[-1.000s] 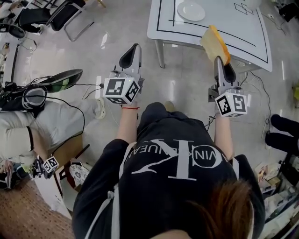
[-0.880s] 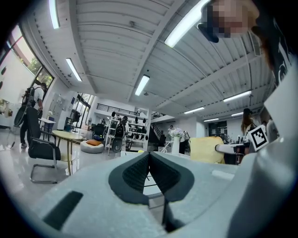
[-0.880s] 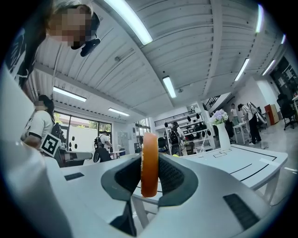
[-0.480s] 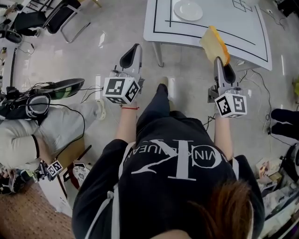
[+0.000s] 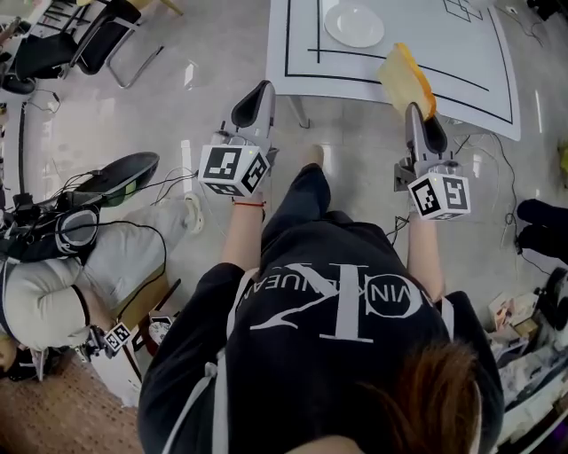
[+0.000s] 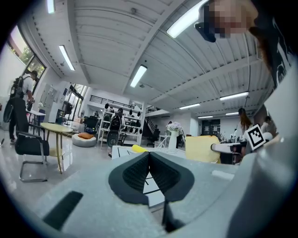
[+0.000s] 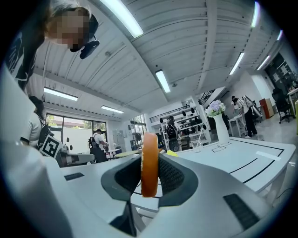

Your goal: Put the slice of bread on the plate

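My right gripper (image 5: 421, 113) is shut on the slice of bread (image 5: 406, 81), which stands on edge over the near rim of the white table (image 5: 461, 80). In the right gripper view the bread's orange crust (image 7: 149, 162) sits clamped between the dark pads. The white plate (image 5: 354, 24) lies on the table's far left part, ahead and left of the bread. My left gripper (image 5: 254, 104) hovers over the floor just short of the table's left corner, jaws pressed together with nothing in them (image 6: 149, 165). From the left gripper view the bread (image 6: 201, 148) shows at the right.
The table carries black marked lines and stands on metal legs (image 5: 299, 111). Black chairs (image 5: 106, 35) stand at the far left. A person in light clothes (image 5: 53, 284) sits at the left among cables. Bags and clutter (image 5: 532, 355) lie at the right.
Both grippers have moved forward toward the table. The bread now reaches over the table's near edge, and the plate is closer in the head view.
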A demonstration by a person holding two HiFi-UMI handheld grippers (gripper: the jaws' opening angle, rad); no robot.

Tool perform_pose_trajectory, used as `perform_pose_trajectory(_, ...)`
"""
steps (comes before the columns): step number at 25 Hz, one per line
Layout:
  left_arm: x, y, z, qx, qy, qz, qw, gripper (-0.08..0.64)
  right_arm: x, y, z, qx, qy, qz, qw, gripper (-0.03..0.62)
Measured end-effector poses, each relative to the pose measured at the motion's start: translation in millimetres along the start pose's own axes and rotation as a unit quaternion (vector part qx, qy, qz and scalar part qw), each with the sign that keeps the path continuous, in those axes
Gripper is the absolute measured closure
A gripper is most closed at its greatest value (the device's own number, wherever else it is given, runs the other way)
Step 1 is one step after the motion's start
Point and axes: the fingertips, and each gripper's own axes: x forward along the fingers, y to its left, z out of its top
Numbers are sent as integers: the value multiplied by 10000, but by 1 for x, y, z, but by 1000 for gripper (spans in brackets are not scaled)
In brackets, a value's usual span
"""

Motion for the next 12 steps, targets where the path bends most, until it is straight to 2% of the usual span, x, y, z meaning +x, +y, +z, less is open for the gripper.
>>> perform_pose_trajectory(12,73,22,4,-37,181,-276,9994,552,52,-31,-4,180,138,-170,9996,503)
